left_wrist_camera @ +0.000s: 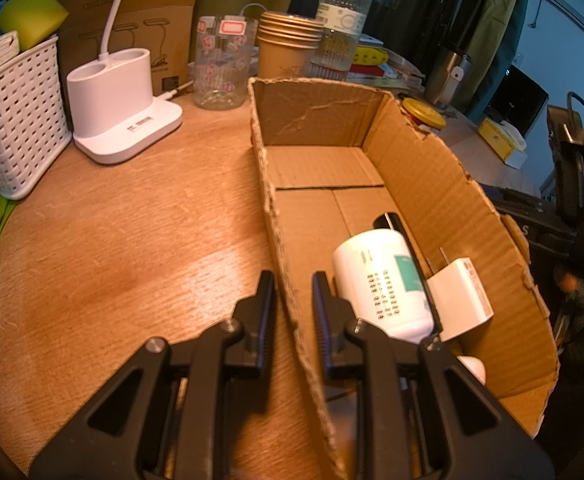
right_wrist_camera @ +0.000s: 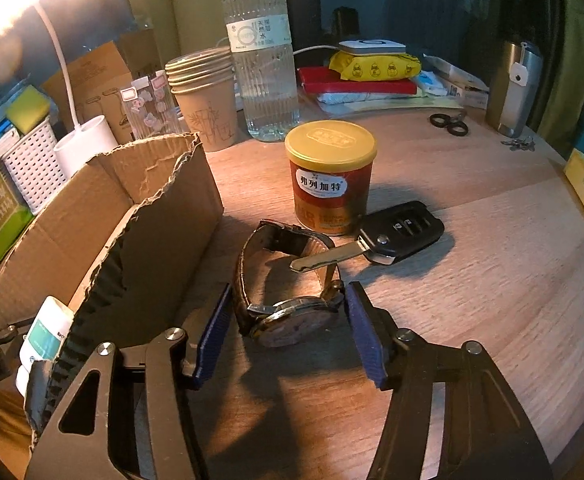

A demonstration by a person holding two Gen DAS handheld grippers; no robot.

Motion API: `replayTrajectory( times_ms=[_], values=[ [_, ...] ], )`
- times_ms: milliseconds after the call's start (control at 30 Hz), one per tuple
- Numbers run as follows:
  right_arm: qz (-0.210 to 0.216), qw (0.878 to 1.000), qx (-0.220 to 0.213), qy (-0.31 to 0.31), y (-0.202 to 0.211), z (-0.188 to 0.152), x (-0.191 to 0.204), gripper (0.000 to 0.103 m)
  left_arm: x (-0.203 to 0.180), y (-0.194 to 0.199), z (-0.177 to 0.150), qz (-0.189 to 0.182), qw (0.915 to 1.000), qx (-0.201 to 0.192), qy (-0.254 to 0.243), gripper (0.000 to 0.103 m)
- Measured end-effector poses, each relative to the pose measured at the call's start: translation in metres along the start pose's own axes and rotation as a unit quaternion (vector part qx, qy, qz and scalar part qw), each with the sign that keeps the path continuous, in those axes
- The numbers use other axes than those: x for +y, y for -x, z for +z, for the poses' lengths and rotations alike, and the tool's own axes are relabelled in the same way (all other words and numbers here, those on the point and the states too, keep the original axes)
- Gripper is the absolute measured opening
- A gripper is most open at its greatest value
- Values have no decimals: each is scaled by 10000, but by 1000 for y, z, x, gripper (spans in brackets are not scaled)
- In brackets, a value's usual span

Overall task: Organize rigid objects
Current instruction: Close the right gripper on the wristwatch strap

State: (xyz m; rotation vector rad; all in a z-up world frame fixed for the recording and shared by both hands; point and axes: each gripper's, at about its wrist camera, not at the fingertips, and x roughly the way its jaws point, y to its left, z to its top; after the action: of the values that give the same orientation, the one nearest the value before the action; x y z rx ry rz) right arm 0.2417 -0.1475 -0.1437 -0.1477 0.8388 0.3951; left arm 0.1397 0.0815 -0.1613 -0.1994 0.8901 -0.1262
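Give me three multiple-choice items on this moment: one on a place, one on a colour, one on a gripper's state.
1. Where does the wristwatch lie?
A. in the cardboard box
B. on the table between the right gripper's pads
C. on top of the can

2. What colour is the lid of the can?
A. yellow
B. blue
C. white

3. What is the left gripper doing?
A. standing wide open over the table
B. holding the white bottle
C. clamped on the wall of the cardboard box

Key: 1 B, the watch sits on the wood between the right gripper's blue pads, outside the box. 2 A, the lid is plainly yellow. 3 C, its fingers sit one on each side of the box's near wall.
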Motion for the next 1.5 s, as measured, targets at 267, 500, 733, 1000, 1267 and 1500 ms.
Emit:
replayTrajectory(
  times_ms=[267,500,733,1000,1267,1500],
  values=[
    [48,9999,-53,134,6,-6,8,57,0,0,0,-1,10000,0,1,21],
    [101,9996,-200,157,20,-8,14,57,0,0,0,0,10000,0,1,21],
    [165,9986,-440,245,43,-7,23,28,0,0,0,0,10000,2,2,21],
    [134,9970,-718,274,61,-3,25,17,0,0,0,-1,10000,1,2,21],
    [61,9978,-601,274,51,-4,24,62,0,0,0,-1,10000,2,3,21],
    [124,9973,-586,417,35,0,23,66,0,0,0,-2,10000,2,0,21]
  ],
)
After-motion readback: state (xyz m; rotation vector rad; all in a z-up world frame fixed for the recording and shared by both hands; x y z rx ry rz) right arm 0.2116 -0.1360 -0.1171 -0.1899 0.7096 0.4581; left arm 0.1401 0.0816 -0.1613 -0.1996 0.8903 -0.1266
